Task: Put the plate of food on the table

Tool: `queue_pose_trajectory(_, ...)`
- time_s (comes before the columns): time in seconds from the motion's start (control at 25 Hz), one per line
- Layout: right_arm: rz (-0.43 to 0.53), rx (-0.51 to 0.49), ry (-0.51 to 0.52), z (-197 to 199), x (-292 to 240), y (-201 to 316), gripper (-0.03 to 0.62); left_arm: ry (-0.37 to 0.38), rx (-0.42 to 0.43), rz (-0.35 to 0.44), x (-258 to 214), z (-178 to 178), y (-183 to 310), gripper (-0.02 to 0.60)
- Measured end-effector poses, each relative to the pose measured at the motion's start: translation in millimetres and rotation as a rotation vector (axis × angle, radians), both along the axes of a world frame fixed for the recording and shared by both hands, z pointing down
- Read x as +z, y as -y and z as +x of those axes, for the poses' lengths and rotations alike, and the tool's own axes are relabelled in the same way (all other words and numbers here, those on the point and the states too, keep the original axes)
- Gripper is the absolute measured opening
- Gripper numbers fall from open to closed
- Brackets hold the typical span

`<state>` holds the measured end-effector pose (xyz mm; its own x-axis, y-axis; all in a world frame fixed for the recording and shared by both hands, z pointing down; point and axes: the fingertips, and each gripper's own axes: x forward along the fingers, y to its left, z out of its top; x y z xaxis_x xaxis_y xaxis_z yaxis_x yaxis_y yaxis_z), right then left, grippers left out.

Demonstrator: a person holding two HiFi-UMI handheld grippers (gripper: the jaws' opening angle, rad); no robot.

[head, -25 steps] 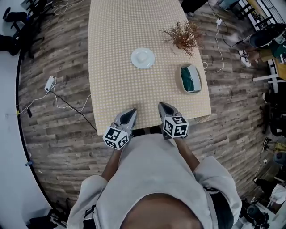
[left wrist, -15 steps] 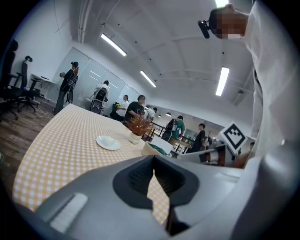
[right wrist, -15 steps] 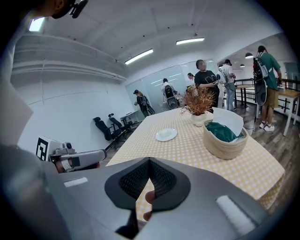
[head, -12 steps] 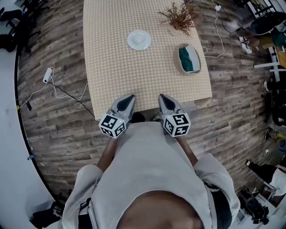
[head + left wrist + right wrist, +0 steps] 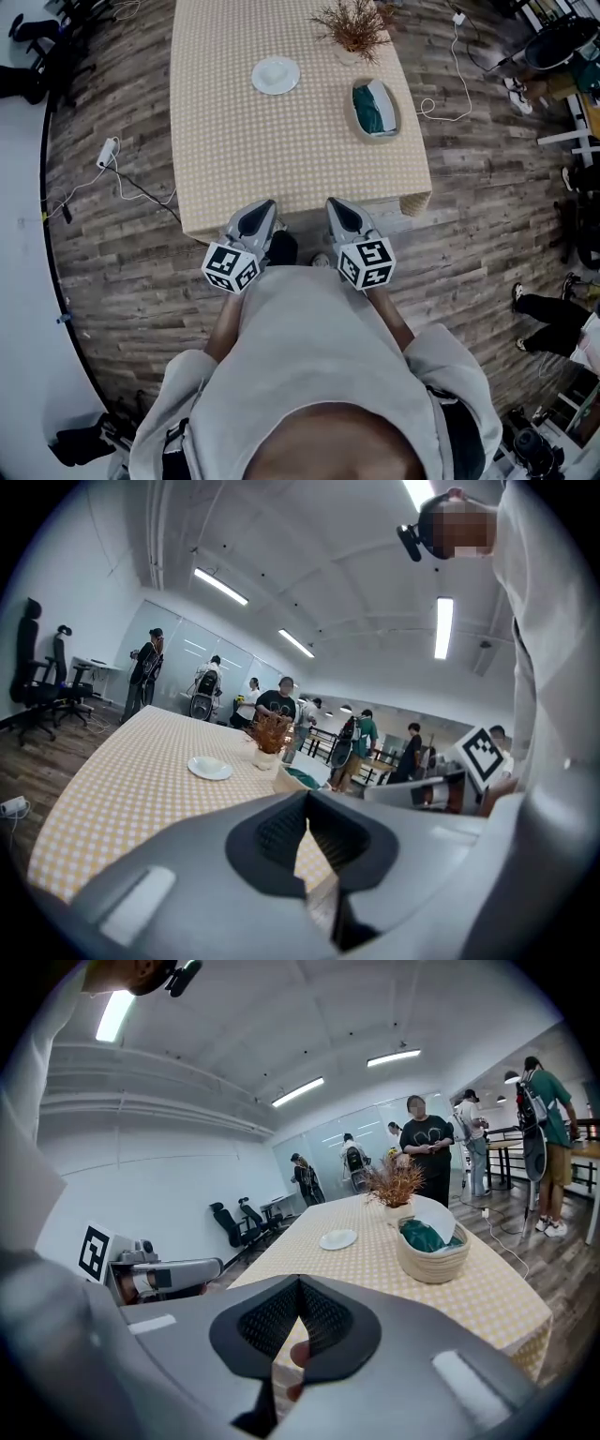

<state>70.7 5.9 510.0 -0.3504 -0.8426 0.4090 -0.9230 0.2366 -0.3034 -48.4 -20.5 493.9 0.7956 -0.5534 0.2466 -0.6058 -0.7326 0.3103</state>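
Both grippers have backed off the table (image 5: 234, 159): its near edge now lies ahead of them and the top sits further off. The left gripper (image 5: 265, 206) and right gripper (image 5: 336, 208) are each pressed together and empty, over the floor (image 5: 122, 281) just short of that edge. The plate (image 5: 276, 75) rests on the table toward the far end, left of the dried plant (image 5: 352, 28); a basket (image 5: 375, 108) sits by the right edge. This looks like a step-back, so keep the jaws closed and clear of the cloth overhang. I can't make out any food, since the plate reads plain white. The table's far end is cut off. A pinkish blob behind the right jaws is unreadable.
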Motion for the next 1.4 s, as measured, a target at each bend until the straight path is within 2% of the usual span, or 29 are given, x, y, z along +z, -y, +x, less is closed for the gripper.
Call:
queue_pose_trajectory(0.28, 0.031, -0.035, 0.006, 18.6, -1.1, -49.4, -0.003, 0.031, -0.017, 0.024, 0.2, 23.4, -63.4, 0.009)
queue_pose_trajectory(0.48, 0.045, -0.060, 0.021, 20.4, -1.1, -82.6, -0.003, 0.037, -0.071, 0.029, -2.4, 23.3, -102.7, 0.009)
queue_pose_trajectory(0.68, 0.057, -0.067, 0.026, 18.6, -2.1, -105.5, -0.003, 0.041, -0.089, 0.041, -6.3, 19.3, -128.6, 0.009)
queue_pose_trajectory(1.0, 0.075, -0.049, 0.010, 3.3, -8.4, -110.2, -0.003, 0.026, -0.094, 0.070, -15.1, -0.9, -130.3, 0.010)
queue_pose_trajectory(1.4, 0.115, -0.012, -0.037, -24.1, -27.0, -89.7, -0.003, 0.011, -0.080, 0.135, -42.1, -45.5, -102.3, 0.010)
